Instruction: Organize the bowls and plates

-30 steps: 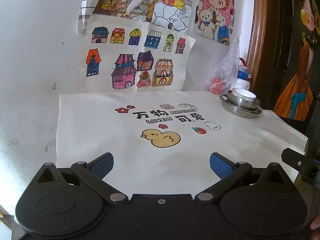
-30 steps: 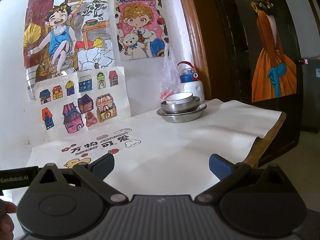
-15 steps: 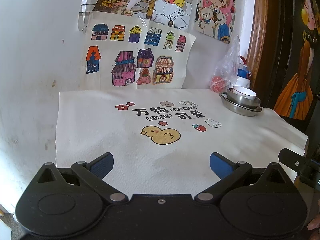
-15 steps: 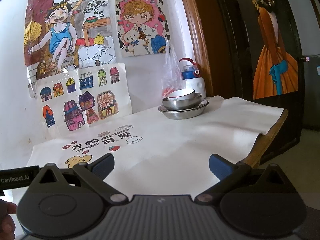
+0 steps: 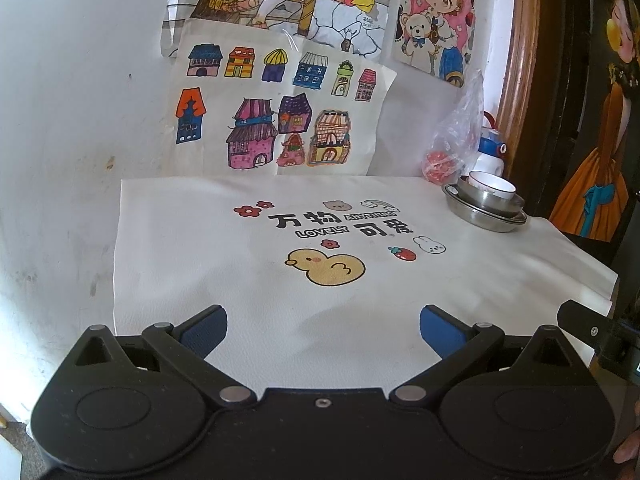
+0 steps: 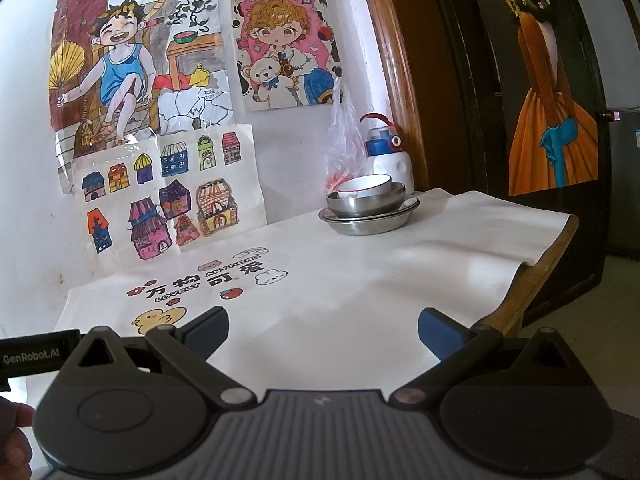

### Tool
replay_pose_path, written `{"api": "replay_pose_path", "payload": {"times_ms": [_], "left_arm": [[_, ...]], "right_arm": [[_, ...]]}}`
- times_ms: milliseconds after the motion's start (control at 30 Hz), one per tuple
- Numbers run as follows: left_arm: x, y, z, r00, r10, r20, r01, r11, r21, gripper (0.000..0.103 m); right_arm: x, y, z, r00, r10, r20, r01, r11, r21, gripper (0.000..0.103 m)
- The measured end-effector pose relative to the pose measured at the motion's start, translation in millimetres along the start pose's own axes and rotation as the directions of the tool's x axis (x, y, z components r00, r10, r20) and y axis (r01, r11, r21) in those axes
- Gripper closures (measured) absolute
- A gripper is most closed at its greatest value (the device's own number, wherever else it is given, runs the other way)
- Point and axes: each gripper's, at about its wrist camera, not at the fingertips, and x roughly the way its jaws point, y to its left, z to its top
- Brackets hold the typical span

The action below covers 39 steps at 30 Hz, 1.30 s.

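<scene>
A stack stands at the table's far right corner: a white bowl (image 5: 492,185) (image 6: 365,185) sits in a steel bowl (image 5: 486,200) (image 6: 368,202), which sits on a steel plate (image 5: 488,222) (image 6: 370,222). My left gripper (image 5: 323,330) is open and empty, held over the near edge of the white mat (image 5: 240,280), far from the stack. My right gripper (image 6: 323,330) is open and empty over the near edge of the mat (image 6: 360,280), also well short of the stack.
A white and blue bottle (image 6: 386,152) (image 5: 493,152) and a clear plastic bag (image 6: 344,148) (image 5: 456,148) stand behind the stack against the wall. Drawings hang on the wall (image 5: 80,80). The wooden table edge (image 6: 536,280) shows at right.
Both grippers have drawn back and tilted slightly, so the stack sits a little higher in both views. Jaws stay open. Nothing on the table has moved.
</scene>
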Motion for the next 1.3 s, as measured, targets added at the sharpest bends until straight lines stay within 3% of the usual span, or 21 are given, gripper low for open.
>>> {"api": "replay_pose_path", "payload": {"times_ms": [1300], "left_arm": [[-0.8,1.7,-1.1,1.0,0.001,-0.002,-0.001,1.0,-0.01,0.001]], "right_arm": [[-3.6,3.0,1.4,1.0,0.002,0.009,-0.002,1.0,-0.008,0.0]]}}
